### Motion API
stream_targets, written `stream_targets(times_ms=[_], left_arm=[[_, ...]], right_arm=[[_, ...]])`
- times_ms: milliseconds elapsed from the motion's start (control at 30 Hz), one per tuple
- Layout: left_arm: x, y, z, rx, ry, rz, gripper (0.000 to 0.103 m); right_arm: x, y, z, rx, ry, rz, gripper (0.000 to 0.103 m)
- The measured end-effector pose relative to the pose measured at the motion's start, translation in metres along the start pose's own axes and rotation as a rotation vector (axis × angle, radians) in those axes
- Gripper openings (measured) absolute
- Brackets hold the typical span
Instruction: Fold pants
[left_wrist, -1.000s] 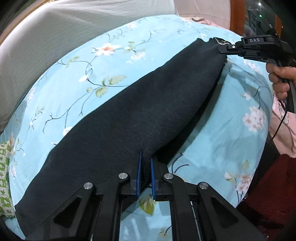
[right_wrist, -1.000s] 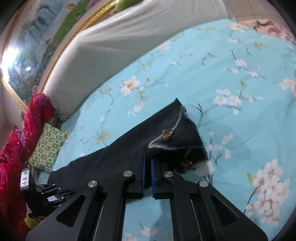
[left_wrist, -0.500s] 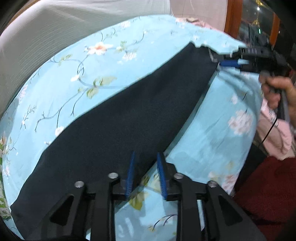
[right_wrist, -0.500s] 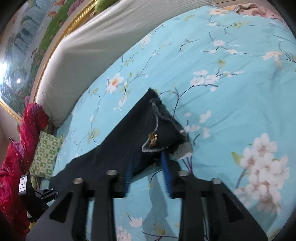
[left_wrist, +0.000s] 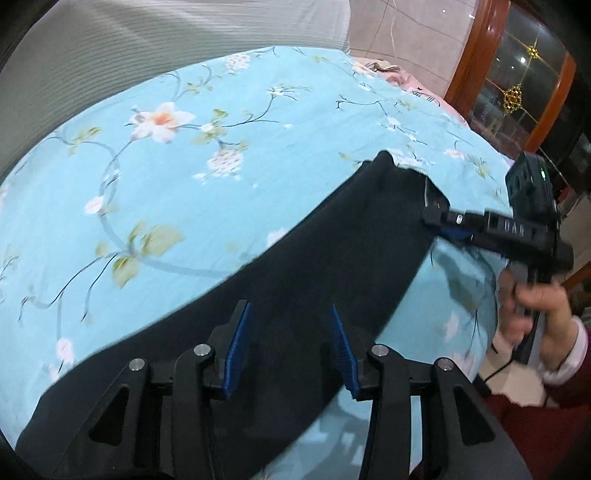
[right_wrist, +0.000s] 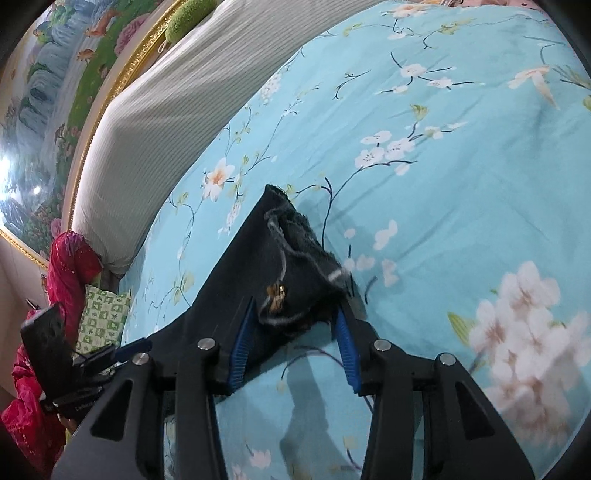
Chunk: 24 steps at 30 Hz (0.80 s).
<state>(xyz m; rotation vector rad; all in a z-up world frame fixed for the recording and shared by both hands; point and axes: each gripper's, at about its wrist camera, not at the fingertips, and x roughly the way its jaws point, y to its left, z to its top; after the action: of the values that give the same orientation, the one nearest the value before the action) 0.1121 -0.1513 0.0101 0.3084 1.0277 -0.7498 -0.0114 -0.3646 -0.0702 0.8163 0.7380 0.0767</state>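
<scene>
Both claws have released since a second ago: my left claw (left_wrist: 290, 347) and right claw (right_wrist: 293, 343) now stand apart over the pants (left_wrist: 295, 266). Pants lie flat ahead as one long dark strip on the bed (left_wrist: 207, 122). I judge cross-folds remain.

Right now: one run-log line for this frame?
task: fold pants | left gripper: open, over pants | right gripper: open, at waistband end | pants: flat on floral bedsheet
</scene>
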Motion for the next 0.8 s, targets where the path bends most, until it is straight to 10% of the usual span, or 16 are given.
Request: stream_targets(times_ms=[67, 133, 567, 800], left_arm=[[0.012, -0.004, 0.018, 0.005, 0.011, -0.026, 0.047], [0.022, -0.009, 0.035, 0.018, 0.020, -0.045, 0.050], [0.125, -0.042, 0.120, 0.146, 0.166, -0.260, 0.056], [0.141, -0.041, 0.138, 0.185, 0.231, -0.391, 0.055]], right_arm=[[0.006, 0.001, 0.002, -0.008, -0.008, 0.003, 0.039], [0.008, 0.000, 0.005, -0.016, -0.028, -0.005, 0.013], [0.009, -0.024, 0.012, 0.054, -0.037, 0.143, 0.011], [0.007, -0.014, 0.009, 0.044, -0.014, 0.073, 0.017]])
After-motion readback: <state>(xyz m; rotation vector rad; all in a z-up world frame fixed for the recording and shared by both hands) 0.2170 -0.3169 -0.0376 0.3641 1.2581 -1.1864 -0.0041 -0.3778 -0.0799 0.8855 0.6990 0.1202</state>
